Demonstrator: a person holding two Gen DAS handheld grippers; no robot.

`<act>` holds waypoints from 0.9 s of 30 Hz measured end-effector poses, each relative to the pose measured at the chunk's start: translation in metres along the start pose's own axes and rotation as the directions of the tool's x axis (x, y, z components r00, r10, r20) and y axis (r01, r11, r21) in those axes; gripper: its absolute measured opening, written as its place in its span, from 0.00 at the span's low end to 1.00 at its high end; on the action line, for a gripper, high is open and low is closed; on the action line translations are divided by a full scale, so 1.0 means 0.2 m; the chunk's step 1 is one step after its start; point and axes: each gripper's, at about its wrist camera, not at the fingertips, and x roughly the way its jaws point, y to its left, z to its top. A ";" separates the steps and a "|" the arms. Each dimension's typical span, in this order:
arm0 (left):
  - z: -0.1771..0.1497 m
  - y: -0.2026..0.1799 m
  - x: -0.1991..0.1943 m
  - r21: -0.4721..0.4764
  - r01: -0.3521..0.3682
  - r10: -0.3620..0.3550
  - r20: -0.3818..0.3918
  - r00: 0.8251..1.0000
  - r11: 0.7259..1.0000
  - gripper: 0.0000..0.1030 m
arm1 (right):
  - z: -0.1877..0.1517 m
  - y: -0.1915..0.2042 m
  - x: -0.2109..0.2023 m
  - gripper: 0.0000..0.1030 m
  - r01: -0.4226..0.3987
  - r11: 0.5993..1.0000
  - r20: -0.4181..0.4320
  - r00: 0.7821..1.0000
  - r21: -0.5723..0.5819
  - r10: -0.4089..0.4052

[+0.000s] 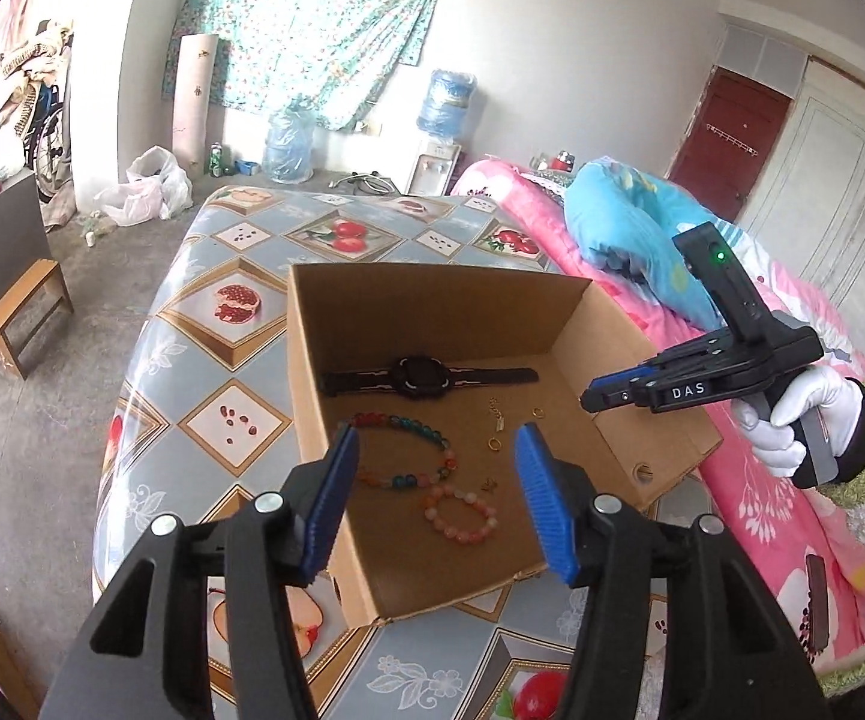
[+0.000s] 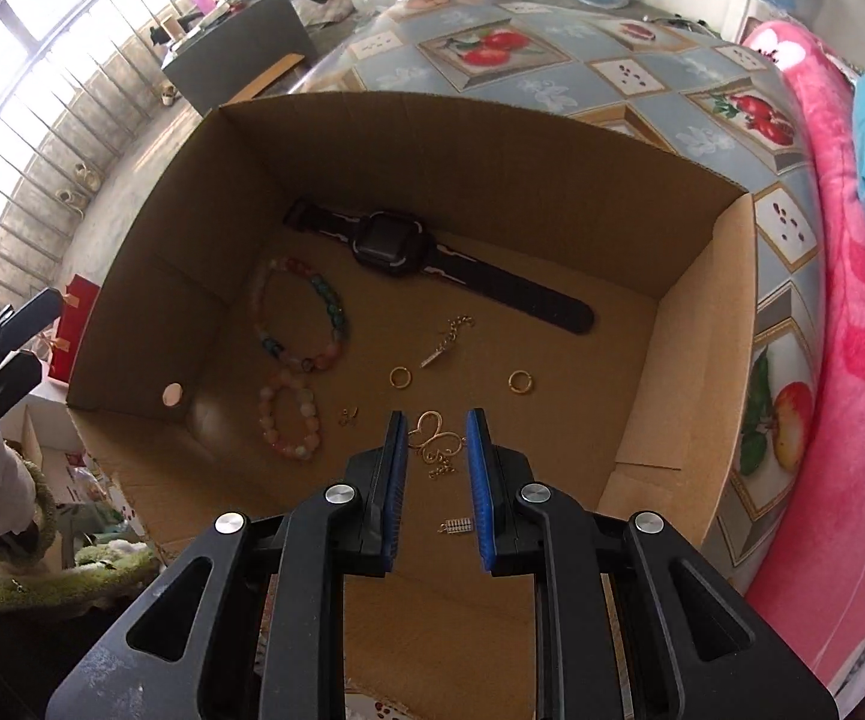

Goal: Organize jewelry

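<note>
- Two tongs over one cardboard box (image 1: 336, 324) that sits on a fruit-print tablecloth (image 1: 234, 240); every jewelry piece I can see lies on the box floor.
- My left tongs (image 1: 432, 450): jaws wide apart, nothing between them, held above the near rim of the box.
- My right tongs (image 2: 435, 441): jaws apart by a narrow gap, gripping nothing; a gold heart-shaped pendant (image 2: 432, 429) with a short chain lies on the floor in line with that gap. Contact with the pads: cannot tell.
- From the left wrist view, my right tongs (image 1: 588, 399) reach in over the right-hand wall of the box, held in my white-gloved right hand (image 1: 792, 420).
- Beyond the right tips: black wristwatch (image 2: 381, 246) lying flat, strap stretched out, near the far wall.
- Left of the right tips: multicolour bead bracelet (image 2: 336, 312), and nearer to me a pink bead bracelet (image 2: 306, 414), the two just beside each other.
- Just ahead of the right tips: two gold rings (image 2: 399, 377) (image 2: 519, 382), well apart, one either side of the gap line; a small chain with a bar tag (image 2: 447, 336) beyond the left one.
- Small gold clasp-like piece (image 2: 348, 417) between the pink bracelet and the left pad; too small to identify.
- Small silver charm (image 2: 455, 526) below the gap, close to the right pad.
- Right of the table: pink floral blanket (image 2: 852, 300).
</note>
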 end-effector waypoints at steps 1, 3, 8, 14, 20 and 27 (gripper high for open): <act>-0.01 0.02 0.00 -0.006 -0.003 0.003 -0.002 1.000 1.000 0.52 | 0.01 0.01 0.03 0.17 0.011 1.000 -0.016 1.000 -0.007 -0.011; -0.02 0.04 0.01 -0.023 -0.008 0.008 -0.009 1.000 1.000 0.52 | 0.02 0.01 0.08 0.17 0.023 1.000 -0.041 0.999 -0.005 -0.023; -0.05 0.09 0.02 -0.059 0.001 -0.003 -0.021 1.000 0.998 0.53 | 0.04 -0.01 0.17 0.17 0.039 0.999 -0.071 0.997 0.028 -0.036; -0.06 0.10 0.04 -0.069 0.020 -0.022 -0.033 0.999 0.997 0.57 | 0.03 -0.05 0.13 0.18 0.028 0.997 -0.043 0.999 0.065 -0.026; -0.07 0.12 0.07 -0.080 0.035 -0.038 -0.044 0.998 0.996 0.57 | -0.01 -0.09 0.05 0.19 -0.002 0.995 0.004 1.000 0.103 0.002; -0.07 0.13 0.07 -0.092 0.028 -0.032 -0.045 0.998 0.995 0.58 | 0.03 -0.08 0.01 0.20 -0.002 0.993 0.037 0.999 0.122 -0.003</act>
